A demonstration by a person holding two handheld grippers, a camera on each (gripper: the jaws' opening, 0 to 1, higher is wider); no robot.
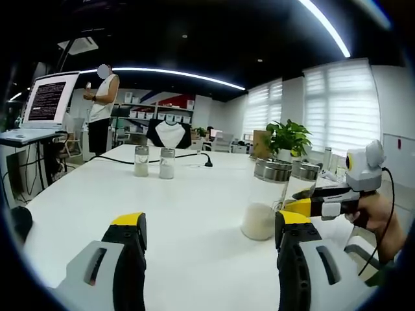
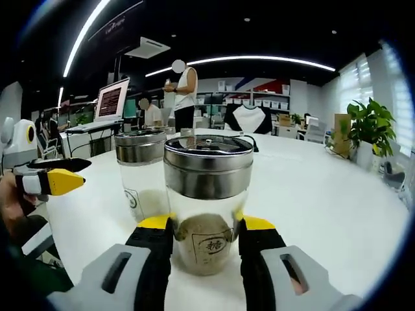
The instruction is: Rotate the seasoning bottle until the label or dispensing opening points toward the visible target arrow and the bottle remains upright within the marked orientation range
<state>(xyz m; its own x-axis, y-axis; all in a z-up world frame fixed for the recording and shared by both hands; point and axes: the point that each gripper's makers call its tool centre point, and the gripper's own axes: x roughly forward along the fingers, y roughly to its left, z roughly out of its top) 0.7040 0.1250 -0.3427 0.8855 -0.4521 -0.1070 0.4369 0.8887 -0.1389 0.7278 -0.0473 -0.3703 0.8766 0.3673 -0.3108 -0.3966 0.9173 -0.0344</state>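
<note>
White office counter (image 2: 337, 194) carries the seasoning bottle (image 2: 206, 194), upright between the right gripper (image 2: 206, 236) jaws, which flank its glass base and look clamped on it. A second steel-lidded jar (image 2: 139, 172) stands just behind. The left gripper (image 1: 211, 230) hangs released, so the turning step seems in hand: next, twist the bottle level, though no arrow is visible.

1. The left gripper (image 1: 211, 233) has two black jaws with yellow tips on grey bodies, each body with a slot.
2. The right gripper (image 2: 205, 236) is built alike: black jaws, yellow tips, grey slotted bodies.
3. A black cable (image 1: 387, 207) hangs by the person's hand (image 1: 379, 217).
</note>
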